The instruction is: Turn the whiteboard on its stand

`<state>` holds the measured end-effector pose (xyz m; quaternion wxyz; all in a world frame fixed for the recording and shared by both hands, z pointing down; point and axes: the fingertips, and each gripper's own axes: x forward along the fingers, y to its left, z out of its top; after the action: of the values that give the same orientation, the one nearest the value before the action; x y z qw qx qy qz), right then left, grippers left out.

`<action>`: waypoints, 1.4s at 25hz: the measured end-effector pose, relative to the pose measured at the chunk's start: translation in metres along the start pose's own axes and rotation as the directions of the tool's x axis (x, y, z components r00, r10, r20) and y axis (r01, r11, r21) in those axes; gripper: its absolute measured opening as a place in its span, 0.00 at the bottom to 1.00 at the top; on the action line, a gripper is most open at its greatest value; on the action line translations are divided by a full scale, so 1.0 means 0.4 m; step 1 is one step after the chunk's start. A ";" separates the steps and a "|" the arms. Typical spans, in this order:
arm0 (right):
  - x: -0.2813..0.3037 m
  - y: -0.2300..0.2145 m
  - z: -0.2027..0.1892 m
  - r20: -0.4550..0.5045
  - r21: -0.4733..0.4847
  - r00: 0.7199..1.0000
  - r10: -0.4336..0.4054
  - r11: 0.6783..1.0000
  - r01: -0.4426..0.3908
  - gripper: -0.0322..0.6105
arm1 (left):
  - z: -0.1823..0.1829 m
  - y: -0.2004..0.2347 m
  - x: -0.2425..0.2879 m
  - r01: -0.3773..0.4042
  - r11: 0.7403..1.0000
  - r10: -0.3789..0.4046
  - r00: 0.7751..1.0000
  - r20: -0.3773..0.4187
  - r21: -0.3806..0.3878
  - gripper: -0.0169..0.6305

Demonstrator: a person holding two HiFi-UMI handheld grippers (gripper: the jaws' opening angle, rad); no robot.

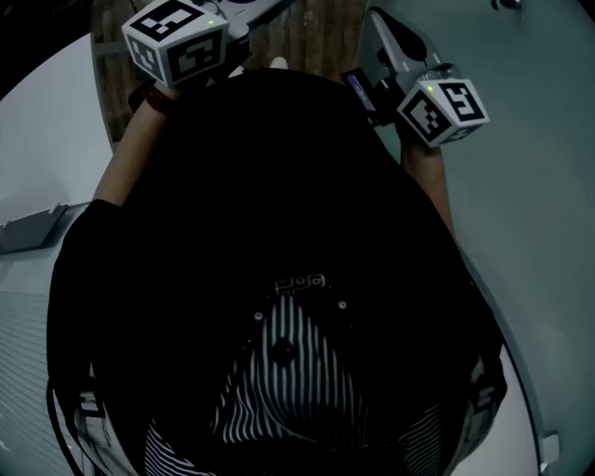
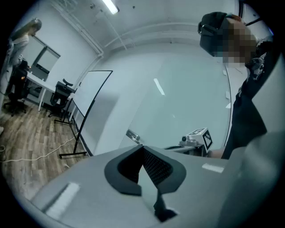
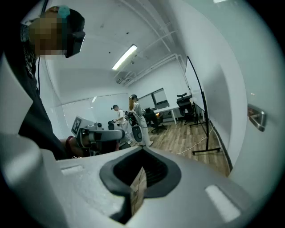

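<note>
While both are held out in front of the person, left gripper [image 2: 142, 148]: jaws closed tip to tip, nothing between.
Right gripper [image 3: 141, 153]: jaws closed, empty.
Whiteboard [image 2: 91, 95]: upright on its stand [image 2: 75, 153], on the wood floor [image 2: 26, 138], well apart from both.

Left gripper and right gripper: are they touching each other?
Apart. The head view shows the left gripper and the right gripper separated, with wooden floor visible between them.

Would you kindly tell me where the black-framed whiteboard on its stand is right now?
In the left gripper view the whiteboard stands left of centre on the wooden floor, just right of the black office chairs.
</note>
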<state>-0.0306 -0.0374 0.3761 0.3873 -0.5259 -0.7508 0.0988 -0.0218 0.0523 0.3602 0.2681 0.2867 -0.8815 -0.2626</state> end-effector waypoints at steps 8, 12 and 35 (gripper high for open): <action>-0.014 -0.033 -0.011 0.050 0.087 0.999 0.005 0.996 -0.009 0.05 | 0.040 0.000 0.039 -0.036 0.999 0.036 0.999 0.011 0.032 0.03; -0.020 -0.051 -0.009 0.047 0.081 0.999 0.006 0.997 -0.010 0.05 | 0.022 -0.006 0.041 -0.049 0.995 0.050 0.999 -0.020 0.083 0.03; -0.003 -0.005 0.035 0.099 0.053 0.990 0.101 0.993 -0.107 0.05 | 0.064 0.012 -0.052 -0.126 0.979 0.126 0.992 0.012 0.161 0.03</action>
<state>-0.0412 -0.0357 0.3672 0.3603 -0.5476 -0.7368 0.1657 -0.0251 0.0770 0.3383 0.2593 0.2507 -0.9165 -0.1732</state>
